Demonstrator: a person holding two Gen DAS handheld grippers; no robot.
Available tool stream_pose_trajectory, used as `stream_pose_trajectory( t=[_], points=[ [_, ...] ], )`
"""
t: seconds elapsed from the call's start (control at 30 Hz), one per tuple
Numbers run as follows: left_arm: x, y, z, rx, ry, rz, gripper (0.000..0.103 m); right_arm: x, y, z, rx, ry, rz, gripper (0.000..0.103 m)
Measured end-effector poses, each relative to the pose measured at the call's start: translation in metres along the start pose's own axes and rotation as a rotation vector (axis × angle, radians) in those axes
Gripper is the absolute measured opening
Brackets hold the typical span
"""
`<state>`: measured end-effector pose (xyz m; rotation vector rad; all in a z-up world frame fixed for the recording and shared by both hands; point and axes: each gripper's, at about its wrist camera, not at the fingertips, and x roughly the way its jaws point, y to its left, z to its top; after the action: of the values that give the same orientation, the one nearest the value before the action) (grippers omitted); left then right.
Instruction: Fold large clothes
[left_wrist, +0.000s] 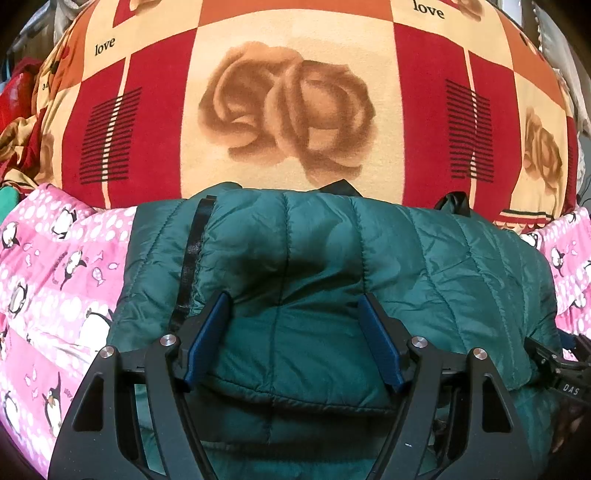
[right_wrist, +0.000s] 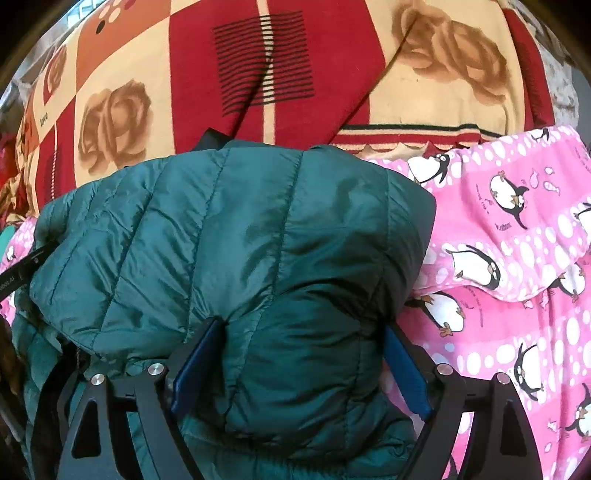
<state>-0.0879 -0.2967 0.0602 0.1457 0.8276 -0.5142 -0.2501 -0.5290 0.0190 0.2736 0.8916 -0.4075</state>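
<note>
Inspecting technician: Where is the green quilted jacket being shown, and how is it being oriented?

Supervising technician: It is being shown as a folded, puffy bundle lying on the pink penguin blanket, with its far edge touching the rose-patterned blanket. Its long axis is being read as running left to right across both wrist views. Both tools are being presented to its near long side, pointing down into the padding.

Inspecting technician: How are the jaws being reported?

Supervising technician: The left gripper is being held with its jaws well apart, and a thick ridge of padding is being straddled between them. Whether the pads are being pressed into it cannot be told. The right gripper is being held wider still, and its outer pad is being seen clear of the fabric, with pink blanket showing beside it. Nothing is being clamped there.

Inspecting technician: Which hand is being judged nearer for the coming move?

Supervising technician: The right one is being judged nearer to the bundle's right end, and the left one nearer to the zipper side. Any further fold is probably being governed by that axis — one short end being carried across toward the other.
</note>
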Motion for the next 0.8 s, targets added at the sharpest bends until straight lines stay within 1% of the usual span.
stream_pose_trajectory(
  t=[0.13, 0.27, 0.37, 0.47, 0.6, 0.8],
  points=[
    [-0.005, -0.002, 0.0, 0.01, -0.003, 0.012, 0.073, 0.001, 0.002, -0.001, -0.012, -0.005, -0.021, 0.084],
    [-0.022, -0.005, -0.003, 0.04, -0.012, 0.028, 0.073, -0.008, 0.003, 0.0, -0.011, -0.014, -0.034, 0.084],
    [-0.038, -0.002, -0.008, 0.049, -0.019, 0.017, 0.073, -0.022, 0.0, -0.003, 0.023, -0.021, -0.009, 0.084],
    [-0.051, 0.007, -0.013, 0.024, 0.007, -0.003, 0.073, -0.034, -0.001, -0.009, 0.036, -0.013, 0.023, 0.084],
    [-0.067, 0.029, -0.028, -0.029, 0.062, -0.051, 0.073, -0.055, 0.001, -0.022, 0.009, -0.015, 0.013, 0.084],
    [-0.093, 0.062, -0.059, -0.059, 0.106, -0.055, 0.073, -0.085, 0.008, -0.047, -0.034, -0.012, -0.004, 0.084]
  ],
)
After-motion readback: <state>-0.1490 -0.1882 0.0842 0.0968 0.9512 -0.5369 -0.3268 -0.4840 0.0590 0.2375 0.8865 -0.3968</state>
